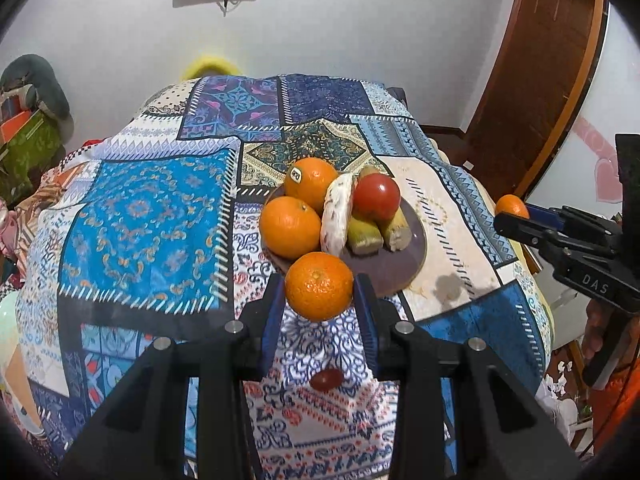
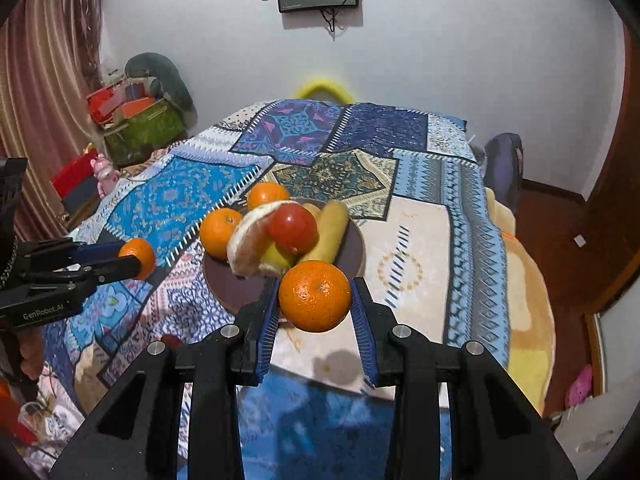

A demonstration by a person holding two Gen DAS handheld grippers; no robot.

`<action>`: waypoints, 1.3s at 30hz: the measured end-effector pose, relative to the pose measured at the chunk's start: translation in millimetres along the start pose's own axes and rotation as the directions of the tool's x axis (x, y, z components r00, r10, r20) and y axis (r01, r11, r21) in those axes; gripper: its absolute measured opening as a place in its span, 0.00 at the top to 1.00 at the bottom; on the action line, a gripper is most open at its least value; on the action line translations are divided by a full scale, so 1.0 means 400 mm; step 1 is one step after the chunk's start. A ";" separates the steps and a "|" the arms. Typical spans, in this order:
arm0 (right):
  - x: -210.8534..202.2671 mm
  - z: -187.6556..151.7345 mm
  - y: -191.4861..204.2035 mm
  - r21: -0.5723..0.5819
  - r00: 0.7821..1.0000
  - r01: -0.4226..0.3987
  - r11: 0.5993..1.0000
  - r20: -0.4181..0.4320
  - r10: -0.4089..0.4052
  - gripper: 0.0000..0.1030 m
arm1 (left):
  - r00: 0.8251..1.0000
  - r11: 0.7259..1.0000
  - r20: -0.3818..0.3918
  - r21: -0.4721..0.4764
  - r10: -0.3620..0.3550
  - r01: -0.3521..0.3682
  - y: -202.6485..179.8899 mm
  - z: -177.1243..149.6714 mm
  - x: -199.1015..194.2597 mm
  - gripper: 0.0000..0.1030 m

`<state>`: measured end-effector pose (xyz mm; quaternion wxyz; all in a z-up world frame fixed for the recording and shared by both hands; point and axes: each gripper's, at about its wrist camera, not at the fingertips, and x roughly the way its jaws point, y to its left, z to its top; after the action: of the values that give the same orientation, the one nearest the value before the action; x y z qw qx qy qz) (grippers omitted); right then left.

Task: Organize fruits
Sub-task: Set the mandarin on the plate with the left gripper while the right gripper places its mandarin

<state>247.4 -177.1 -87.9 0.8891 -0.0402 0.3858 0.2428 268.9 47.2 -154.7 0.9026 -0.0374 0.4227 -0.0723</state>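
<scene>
Mandarins point(image 1: 319, 286) point(image 2: 315, 296), one clamped across the middle by each gripper point(image 1: 320, 304) point(image 2: 314, 308), hang above the cloth beside the plate point(image 1: 414, 248); firm, light, smooth-skinned, they probably bruise under hard squeezing.

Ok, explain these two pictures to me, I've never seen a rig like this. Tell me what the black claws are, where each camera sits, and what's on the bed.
No robot arm here: a person holds two hand-operated claws, each with a camera looking along its fingers. One picture is from the left gripper, clamped on an orange; the other from the right gripper, clamped on a second orange. Each camera also catches the other claw at its edge. On the patchwork bedspread sits a dark plate holding two more oranges, a red tomato, bananas and a pale peeled piece of fruit. A small red fruit lies loose on the cloth.
</scene>
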 end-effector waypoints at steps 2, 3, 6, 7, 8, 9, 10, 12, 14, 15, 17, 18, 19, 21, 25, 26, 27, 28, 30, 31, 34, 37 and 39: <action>0.017 0.009 0.005 -0.011 1.000 -0.002 1.000 -0.003 0.002 0.69 | 1.000 1.000 -0.004 0.002 -0.006 0.006 0.001 0.009 0.020 0.66; 0.029 0.013 0.008 -0.020 1.000 -0.005 1.000 -0.009 0.004 0.69 | 1.000 1.000 -0.007 0.003 -0.008 0.008 0.001 0.013 0.030 0.66; 0.057 0.021 0.014 -0.030 1.000 -0.016 0.999 -0.019 0.015 0.69 | 1.000 1.000 -0.018 -0.001 -0.017 0.017 0.005 0.022 0.065 0.66; 0.065 0.022 0.015 -0.030 1.000 -0.023 0.999 -0.021 0.022 0.69 | 1.000 1.000 -0.023 -0.004 -0.022 0.022 0.007 0.023 0.074 0.66; 0.074 0.024 0.016 -0.028 0.999 -0.030 0.999 -0.023 0.029 0.69 | 0.999 1.000 -0.028 -0.006 -0.026 0.026 0.007 0.025 0.086 0.66; 0.082 0.024 0.016 -0.025 0.999 -0.037 0.999 -0.025 0.037 0.69 | 0.999 1.000 -0.033 -0.008 -0.029 0.028 0.008 0.026 0.097 0.66; 0.094 0.025 0.018 -0.022 0.998 -0.048 0.999 -0.030 0.047 0.69 | 0.999 1.000 -0.038 -0.008 -0.030 0.030 0.008 0.027 0.108 0.66; 0.116 0.024 0.023 -0.019 0.997 -0.063 0.998 -0.042 0.062 0.69 | 0.998 0.999 -0.052 -0.010 -0.034 0.034 0.010 0.029 0.132 0.66; 0.139 0.019 0.032 -0.024 0.996 -0.073 0.997 -0.057 0.071 0.69 | 0.997 0.999 -0.062 -0.009 -0.036 0.036 0.011 0.030 0.150 0.66; 0.150 0.016 0.035 -0.026 0.995 -0.078 0.997 -0.065 0.076 0.69 | 0.997 0.999 -0.067 -0.007 -0.035 0.035 0.011 0.030 0.159 0.66; 0.168 0.008 0.041 -0.026 0.993 -0.090 0.996 -0.079 0.087 0.69 | 0.997 0.999 -0.073 -0.003 -0.035 0.035 0.014 0.028 0.173 0.66; 0.179 0.003 0.044 -0.024 0.992 -0.096 0.995 -0.088 0.094 0.69 | 0.996 0.999 -0.077 -0.004 -0.037 0.037 0.016 0.027 0.180 0.66; 0.186 0.000 0.044 -0.023 0.991 -0.101 0.995 -0.095 0.098 0.69 | 0.996 0.999 -0.081 -0.006 -0.040 0.040 0.017 0.026 0.186 0.66; 0.202 -0.008 0.045 -0.017 0.988 -0.109 0.994 -0.109 0.107 0.69 | 0.995 0.999 -0.092 -0.003 -0.043 0.043 0.016 0.024 0.202 0.66; 0.228 -0.024 0.046 -0.002 0.984 -0.122 0.992 -0.130 0.121 0.69 | 0.994 0.999 -0.100 0.002 -0.043 0.043 0.010 0.023 0.223 0.66; 0.233 -0.026 0.045 0.001 0.983 -0.124 0.992 -0.134 0.123 0.69 | 0.994 0.999 -0.101 0.002 -0.042 0.043 0.010 0.024 0.228 0.66; 0.240 -0.029 0.042 0.005 0.983 -0.124 0.992 -0.138 0.124 0.69 | 0.994 0.999 -0.104 0.001 -0.043 0.043 0.010 0.024 0.232 0.66; 0.243 -0.030 0.041 0.007 0.982 -0.125 0.992 -0.141 0.124 0.69 | 0.993 0.999 -0.107 0.002 -0.044 0.044 0.010 0.024 0.235 0.66; 0.254 -0.032 0.038 0.011 0.981 -0.125 0.992 -0.148 0.125 0.69 | 0.994 0.999 -0.104 0.008 -0.045 0.046 0.010 0.024 0.235 0.66; 0.257 -0.033 0.038 0.010 0.981 -0.125 0.992 -0.151 0.125 0.69 | 0.994 0.999 -0.102 0.011 -0.043 0.045 0.010 0.023 0.235 0.66; 0.262 -0.037 0.040 0.009 0.979 -0.132 0.991 -0.156 0.132 0.69 | 0.994 0.999 -0.102 0.022 -0.035 0.038 0.005 0.023 0.237 0.65; 0.269 -0.040 0.043 0.011 0.979 -0.131 0.991 -0.158 0.131 0.69 | 0.994 0.999 -0.108 0.022 -0.020 0.023 0.003 0.022 0.241 0.62; 0.272 -0.041 0.043 0.012 0.977 -0.131 0.991 -0.166 0.131 0.69 | 0.992 1.000 -0.120 0.014 -0.026 0.028 0.003 0.020 0.242 0.60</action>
<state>292.0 -122.6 -174.2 0.8359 -0.0343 0.4606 0.2965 336.4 32.7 -222.8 0.8748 -0.0317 0.4750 -0.0900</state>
